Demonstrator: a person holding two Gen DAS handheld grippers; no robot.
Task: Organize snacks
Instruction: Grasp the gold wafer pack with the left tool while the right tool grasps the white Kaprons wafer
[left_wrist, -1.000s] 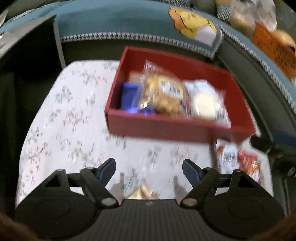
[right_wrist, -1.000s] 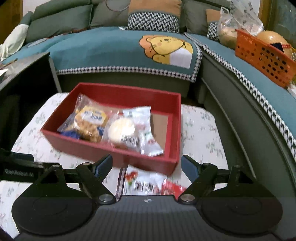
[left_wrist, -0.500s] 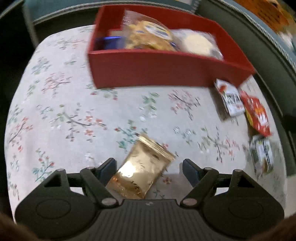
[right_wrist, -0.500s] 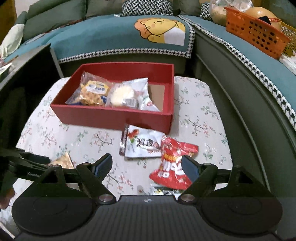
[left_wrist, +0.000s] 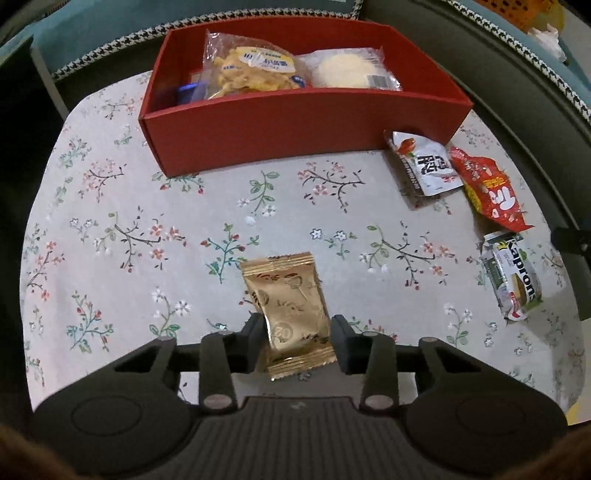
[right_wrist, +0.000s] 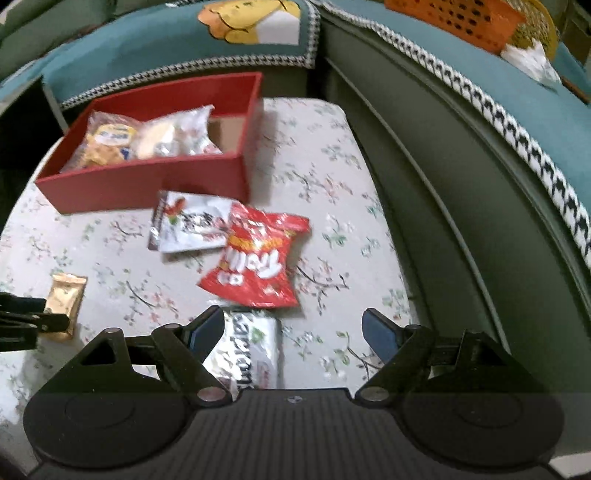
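A gold snack packet (left_wrist: 291, 314) lies on the floral tablecloth. My left gripper (left_wrist: 297, 341) has its fingers closed in on both sides of the packet's near half. The packet also shows in the right wrist view (right_wrist: 66, 301). A red box (left_wrist: 295, 122) at the far side holds a biscuit bag (left_wrist: 251, 70) and a white cake packet (left_wrist: 351, 68). My right gripper (right_wrist: 291, 332) is open above a green-white wafer packet (right_wrist: 247, 350), with a red packet (right_wrist: 258, 258) and a white packet (right_wrist: 188, 225) just beyond.
The round table (left_wrist: 110, 229) has a floral cloth and drops off at its edges. A teal-covered sofa (right_wrist: 480, 110) curves around the far and right sides. An orange basket (right_wrist: 454, 18) sits on the sofa at the right.
My left gripper moved down onto the gold packet and its fingers closed in around it. My right gripper pulled back and lowered over the wafer packet, still open.
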